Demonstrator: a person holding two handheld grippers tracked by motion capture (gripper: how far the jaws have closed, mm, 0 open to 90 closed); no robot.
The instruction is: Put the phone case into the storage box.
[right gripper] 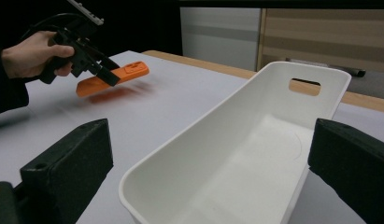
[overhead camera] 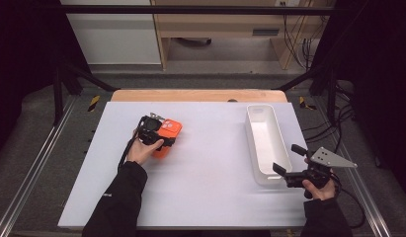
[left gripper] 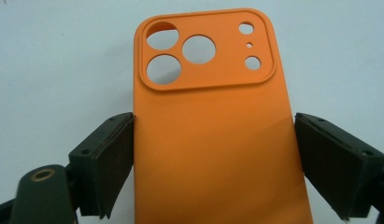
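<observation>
An orange phone case (overhead camera: 167,132) with several camera holes is held by its two long sides in my left gripper (overhead camera: 158,136). In the left gripper view the black pads (left gripper: 112,158) press against both edges of the case (left gripper: 213,130), camera end pointing away. In the right gripper view the case (right gripper: 112,79) hangs tilted just above the white table, and the left gripper (right gripper: 105,72) grips it from above. My right gripper (overhead camera: 288,159) stands open at the near end of a white bin (overhead camera: 250,133), with its jaws spread either side of the bin's end (right gripper: 180,140).
The long white bin, with a handle slot (right gripper: 304,86) at its far end, has nothing in it. A white board (overhead camera: 205,187) covers the table, with a wooden edge (overhead camera: 195,95) at the back. Metal rails and black frame posts run along both sides.
</observation>
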